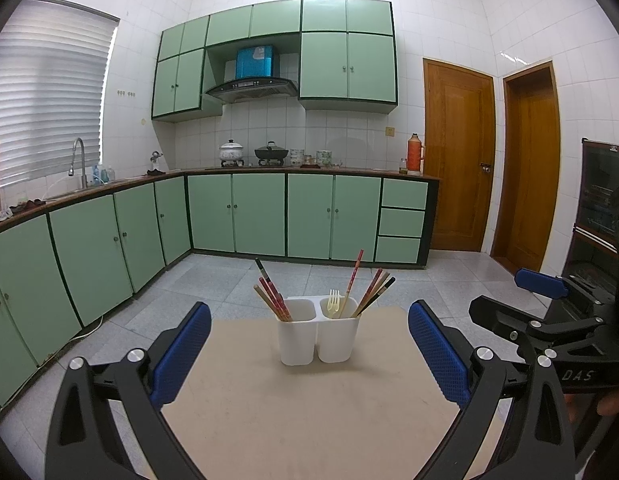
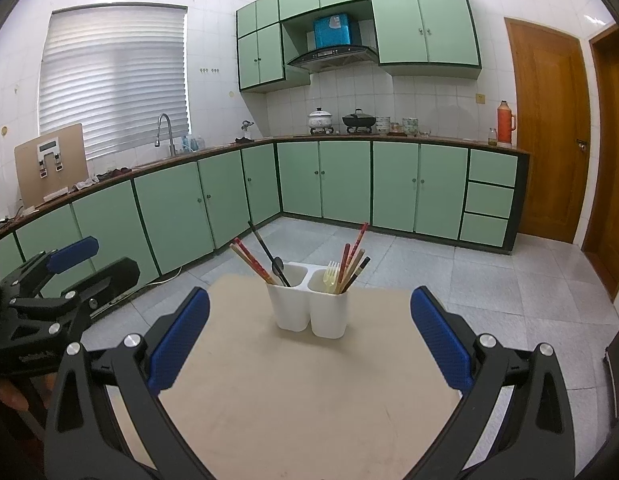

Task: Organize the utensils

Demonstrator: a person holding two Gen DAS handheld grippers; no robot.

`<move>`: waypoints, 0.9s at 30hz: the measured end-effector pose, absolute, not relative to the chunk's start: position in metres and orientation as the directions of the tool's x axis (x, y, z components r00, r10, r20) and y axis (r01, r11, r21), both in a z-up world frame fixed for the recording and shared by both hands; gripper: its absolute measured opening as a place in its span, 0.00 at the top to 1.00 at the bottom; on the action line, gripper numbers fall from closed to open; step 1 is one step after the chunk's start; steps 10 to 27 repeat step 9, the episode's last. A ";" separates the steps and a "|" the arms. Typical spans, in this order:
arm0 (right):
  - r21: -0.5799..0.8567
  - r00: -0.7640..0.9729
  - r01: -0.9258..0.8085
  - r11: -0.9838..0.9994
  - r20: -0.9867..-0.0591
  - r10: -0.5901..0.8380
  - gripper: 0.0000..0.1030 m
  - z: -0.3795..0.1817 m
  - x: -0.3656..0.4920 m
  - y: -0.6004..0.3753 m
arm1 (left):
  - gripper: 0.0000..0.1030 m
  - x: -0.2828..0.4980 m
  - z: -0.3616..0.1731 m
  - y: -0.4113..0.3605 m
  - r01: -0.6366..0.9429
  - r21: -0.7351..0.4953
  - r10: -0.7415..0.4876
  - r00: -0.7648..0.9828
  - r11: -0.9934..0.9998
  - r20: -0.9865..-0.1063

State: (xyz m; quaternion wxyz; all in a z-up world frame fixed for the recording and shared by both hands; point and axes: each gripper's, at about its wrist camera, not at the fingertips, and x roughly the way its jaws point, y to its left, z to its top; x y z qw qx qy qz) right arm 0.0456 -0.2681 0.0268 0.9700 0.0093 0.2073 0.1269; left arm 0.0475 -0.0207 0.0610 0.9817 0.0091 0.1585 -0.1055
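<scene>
A white two-compartment holder (image 1: 317,334) (image 2: 309,310) stands upright near the far edge of a beige tabletop (image 1: 309,408) (image 2: 309,400). Its left cup holds red and wooden chopsticks (image 1: 271,298) (image 2: 253,264) and a black spoon (image 2: 276,266). Its right cup holds a pale yellow fork (image 1: 333,302) (image 2: 331,276) and more chopsticks (image 1: 371,290) (image 2: 353,260). My left gripper (image 1: 309,348) hangs open and empty above the table, short of the holder. My right gripper (image 2: 309,336) is open and empty too, at a similar distance.
The right gripper's blue pad (image 1: 541,283) shows at the right of the left wrist view, and the left gripper's blue pad (image 2: 73,256) at the left of the right wrist view. Tiled floor (image 1: 213,280), green cabinets (image 1: 237,212) and wooden doors (image 1: 457,160) lie beyond the table.
</scene>
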 end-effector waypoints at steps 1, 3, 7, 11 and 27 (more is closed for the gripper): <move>0.071 0.882 -0.242 0.968 -0.400 0.250 0.05 0.027 0.046 -0.269 | 0.06 0.047 0.061 -0.021 0.209 -0.016 -0.203 0.927 0.978 -0.314; 0.071 0.882 -0.242 0.968 -0.399 0.250 0.05 0.027 0.046 -0.269 | 0.06 0.048 0.061 -0.021 0.208 -0.017 -0.202 0.927 0.978 -0.316; 0.074 0.883 -0.239 0.968 -0.398 0.248 0.05 0.027 0.046 -0.270 | 0.06 0.049 0.061 -0.021 0.206 -0.019 -0.202 0.926 0.978 -0.319; 0.075 0.883 -0.236 0.969 -0.400 0.246 0.05 0.026 0.046 -0.271 | 0.06 0.050 0.061 -0.021 0.208 -0.019 -0.203 0.926 0.978 -0.319; 0.075 0.883 -0.236 0.969 -0.400 0.246 0.05 0.026 0.046 -0.271 | 0.06 0.050 0.061 -0.021 0.208 -0.019 -0.203 0.926 0.978 -0.319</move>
